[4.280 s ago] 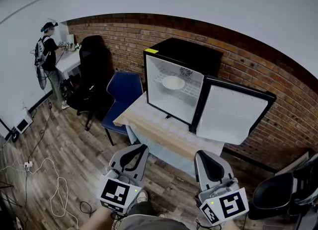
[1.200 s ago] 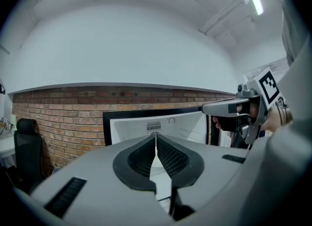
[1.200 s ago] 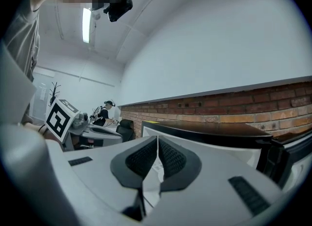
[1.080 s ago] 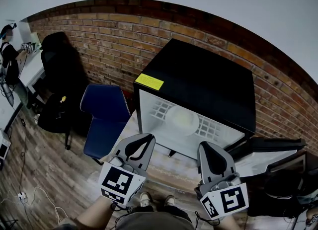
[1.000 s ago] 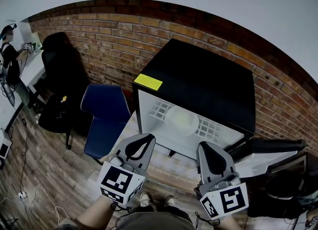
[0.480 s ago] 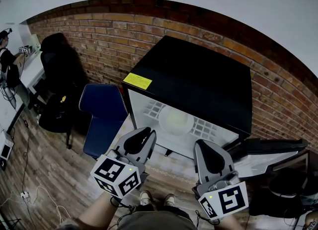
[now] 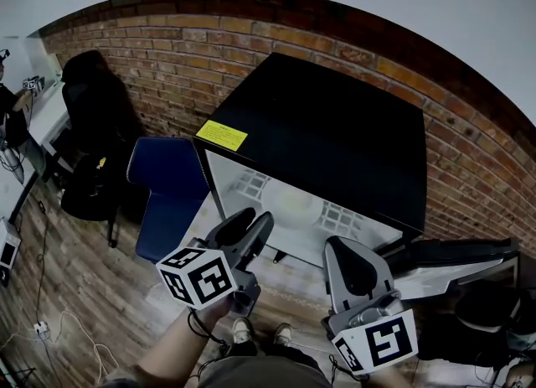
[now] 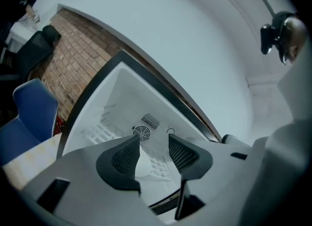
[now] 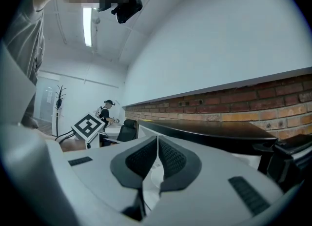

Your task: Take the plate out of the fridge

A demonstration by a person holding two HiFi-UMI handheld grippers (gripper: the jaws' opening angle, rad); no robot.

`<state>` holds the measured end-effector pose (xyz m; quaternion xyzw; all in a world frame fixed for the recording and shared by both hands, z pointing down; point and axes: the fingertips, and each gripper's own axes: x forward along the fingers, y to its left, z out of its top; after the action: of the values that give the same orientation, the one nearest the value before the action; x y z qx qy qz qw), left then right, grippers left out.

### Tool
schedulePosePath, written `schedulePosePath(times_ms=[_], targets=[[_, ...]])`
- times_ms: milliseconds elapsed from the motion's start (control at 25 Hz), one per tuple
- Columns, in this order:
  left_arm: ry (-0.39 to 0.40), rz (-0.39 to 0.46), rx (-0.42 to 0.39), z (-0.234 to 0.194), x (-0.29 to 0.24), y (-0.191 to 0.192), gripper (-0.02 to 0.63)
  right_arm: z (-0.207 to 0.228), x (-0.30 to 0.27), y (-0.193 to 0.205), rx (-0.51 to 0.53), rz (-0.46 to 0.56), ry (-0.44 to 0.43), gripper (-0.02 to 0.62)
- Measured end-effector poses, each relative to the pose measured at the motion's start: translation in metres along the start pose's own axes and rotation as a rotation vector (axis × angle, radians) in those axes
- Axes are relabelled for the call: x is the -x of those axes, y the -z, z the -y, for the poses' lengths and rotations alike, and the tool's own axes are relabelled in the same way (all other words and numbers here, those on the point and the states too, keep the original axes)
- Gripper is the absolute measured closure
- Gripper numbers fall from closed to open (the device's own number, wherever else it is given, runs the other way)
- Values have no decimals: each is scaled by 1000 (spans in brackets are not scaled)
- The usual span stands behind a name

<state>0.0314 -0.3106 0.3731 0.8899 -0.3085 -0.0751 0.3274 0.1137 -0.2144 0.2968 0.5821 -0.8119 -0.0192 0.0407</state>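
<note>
A white plate (image 7: 291, 204) lies on the wire shelf inside the black mini fridge (image 7: 335, 135), whose door (image 7: 452, 261) hangs open to the right. My left gripper (image 7: 255, 220) points at the fridge opening from just in front, a short way from the plate. Its jaws are opening with nothing between them. In the left gripper view, the plate (image 8: 142, 165) shows beyond the gap of the left gripper (image 8: 152, 154). My right gripper (image 7: 339, 248) hovers lower right of the opening, and in the right gripper view the right gripper (image 9: 157, 154) is shut and empty.
The fridge stands on a light wooden table (image 7: 289, 276) against a brick wall (image 7: 167, 51). A blue chair (image 7: 163, 185) and a black office chair (image 7: 84, 126) stand to the left. A yellow sticker (image 7: 221, 135) marks the fridge's top corner.
The view has closed in on the fridge. My left gripper has lifted and turned toward the opening, and its jaws have spread apart. The right gripper has barely moved.
</note>
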Motion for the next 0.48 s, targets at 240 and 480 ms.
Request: schedulePosePath(times_ms=[240, 480], targets=[[-1, -17, 176, -23, -16, 17, 425, 4, -7, 6, -5, -21, -4, 565], [-14, -30, 375, -46, -24, 38, 420, 4, -14, 13, -17, -41, -7, 565]])
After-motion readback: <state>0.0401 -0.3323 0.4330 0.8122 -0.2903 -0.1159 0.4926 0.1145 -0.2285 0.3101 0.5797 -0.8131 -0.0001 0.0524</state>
